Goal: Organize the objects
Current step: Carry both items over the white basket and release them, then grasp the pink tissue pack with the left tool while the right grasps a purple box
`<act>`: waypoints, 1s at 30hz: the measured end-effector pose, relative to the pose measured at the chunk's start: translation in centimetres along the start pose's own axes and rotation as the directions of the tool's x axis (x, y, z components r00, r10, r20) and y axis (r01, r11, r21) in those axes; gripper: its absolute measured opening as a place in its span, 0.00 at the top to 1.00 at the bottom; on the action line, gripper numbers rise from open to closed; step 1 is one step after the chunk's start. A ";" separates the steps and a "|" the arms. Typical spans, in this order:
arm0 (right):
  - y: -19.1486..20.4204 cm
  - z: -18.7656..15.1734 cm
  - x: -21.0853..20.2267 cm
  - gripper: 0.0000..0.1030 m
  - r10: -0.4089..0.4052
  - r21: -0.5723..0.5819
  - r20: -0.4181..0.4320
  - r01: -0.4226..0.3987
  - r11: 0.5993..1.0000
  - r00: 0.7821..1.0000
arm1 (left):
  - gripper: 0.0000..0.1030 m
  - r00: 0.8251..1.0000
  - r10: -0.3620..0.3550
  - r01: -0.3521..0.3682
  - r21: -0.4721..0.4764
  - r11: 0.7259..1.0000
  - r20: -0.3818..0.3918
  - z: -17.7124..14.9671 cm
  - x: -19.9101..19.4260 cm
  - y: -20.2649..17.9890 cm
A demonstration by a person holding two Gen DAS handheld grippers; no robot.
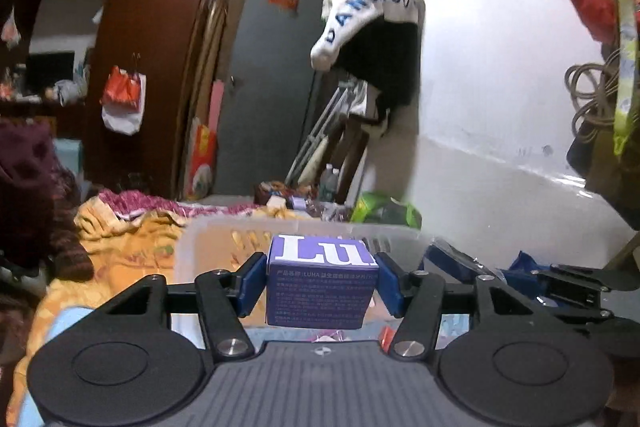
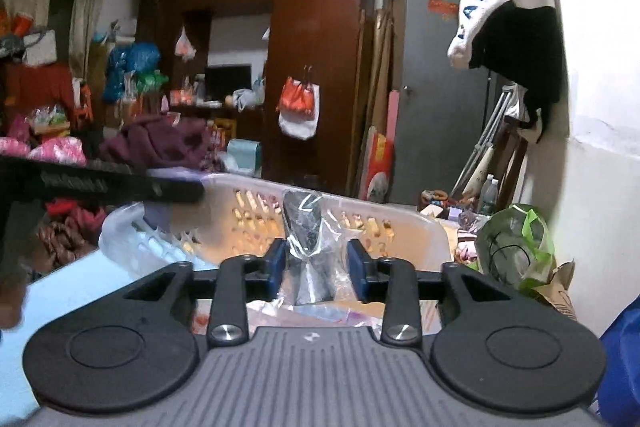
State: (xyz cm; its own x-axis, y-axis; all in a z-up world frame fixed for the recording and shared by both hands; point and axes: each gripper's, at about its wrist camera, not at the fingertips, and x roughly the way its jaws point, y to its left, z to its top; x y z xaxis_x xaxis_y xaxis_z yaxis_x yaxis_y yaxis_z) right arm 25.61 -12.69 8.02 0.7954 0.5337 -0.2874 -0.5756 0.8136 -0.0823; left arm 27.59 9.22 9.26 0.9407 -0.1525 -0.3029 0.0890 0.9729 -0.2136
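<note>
Brown wardrobe (image 2: 316,39), grey door (image 1: 272,83), hanging white garment (image 1: 368,7).

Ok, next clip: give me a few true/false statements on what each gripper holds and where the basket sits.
1. The left gripper is shut on a purple box. True.
2. The purple box carries no lettering. False: large white letters "Lu" show on its top face.
3. The right gripper holds a dark item in a clear plastic bag. True.
4. The right gripper's jaws are wide open with nothing between them. False: they are pressed against the bag.
5. A white slotted basket lies ahead of the right gripper. True.
6. The basket is solid red. False: it is white with slotted walls.
</note>
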 end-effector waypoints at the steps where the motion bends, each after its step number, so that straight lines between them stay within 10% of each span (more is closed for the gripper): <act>1: -0.1 -0.2 -0.8 0.07 -0.002 0.022 0.027 0.002 1.000 1.000 | 0.22 1.000 0.011 -0.011 0.004 1.000 -0.003 -0.3 0.2 0.0; 7: -1.5 -4.8 -8.9 0.00 -0.019 0.062 0.164 0.009 0.998 0.986 | 0.15 0.998 0.012 -0.014 0.028 1.000 0.061 -2.8 -4.9 0.4; 17: -5.5 -11.2 -6.7 0.00 -0.043 0.176 -0.208 0.080 0.981 0.977 | 0.08 0.998 0.034 -0.033 0.012 0.999 -0.045 -10.7 -9.5 3.2; 22: -5.4 -11.6 -4.9 0.34 -0.053 0.160 -0.261 0.097 0.982 0.964 | 0.08 0.994 0.041 -0.035 0.057 0.998 -0.103 -11.9 -8.6 2.4; 30: -5.8 -12.4 -5.7 0.46 0.007 0.202 -0.245 0.044 0.978 0.970 | 0.22 0.989 0.068 -0.065 0.027 0.998 -0.131 -12.6 -8.0 2.6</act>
State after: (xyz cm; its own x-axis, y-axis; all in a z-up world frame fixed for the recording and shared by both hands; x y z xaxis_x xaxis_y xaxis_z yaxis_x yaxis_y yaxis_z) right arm 22.07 -23.25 -1.69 0.7205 0.4670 -0.5126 -0.4902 0.8659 0.0999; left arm 16.19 10.82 -0.58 0.8935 -0.1079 -0.4359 0.0370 0.9851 -0.1680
